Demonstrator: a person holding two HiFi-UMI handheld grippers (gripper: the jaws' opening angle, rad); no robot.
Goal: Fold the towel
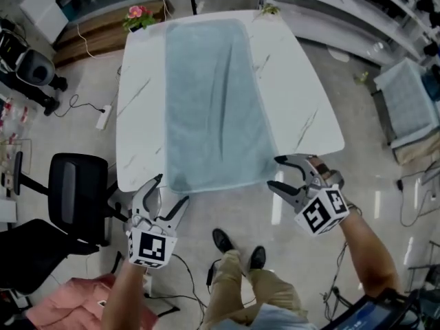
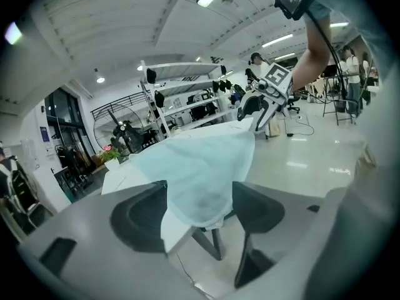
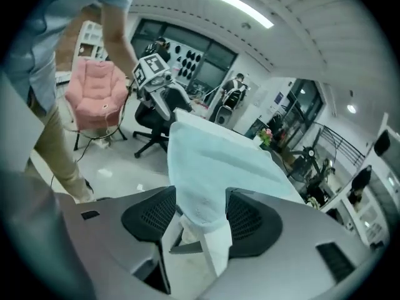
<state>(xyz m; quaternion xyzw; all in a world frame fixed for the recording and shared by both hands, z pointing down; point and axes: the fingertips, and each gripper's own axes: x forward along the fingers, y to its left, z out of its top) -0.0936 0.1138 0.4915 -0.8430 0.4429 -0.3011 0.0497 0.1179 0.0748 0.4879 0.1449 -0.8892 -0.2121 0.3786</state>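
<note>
While the towel (image 1: 213, 102) lies spread flat lengthwise down the middle of the white table (image 1: 302, 95), both tools sit at its near end, one per corner. Left tool (image 1: 173, 188) is at the near-left corner, just off the table edge; jaws wide apart. Its own view shows the towel corner hanging btwn the jaws w/ the pads not pressing on it. Right tool (image 1: 273, 170) is at the near-right corner, jaws also wide; the right gripper view shows that corner drooping btwn the jaws, not clamped. Towel is light blue, w/ a few soft creases along its length, near edge overhanging the table a bit. A black office chair (image 1: 75, 191) stands on the floor left of the table, and pink flowers (image 1: 137, 14) sit at the far-left corner.
</note>
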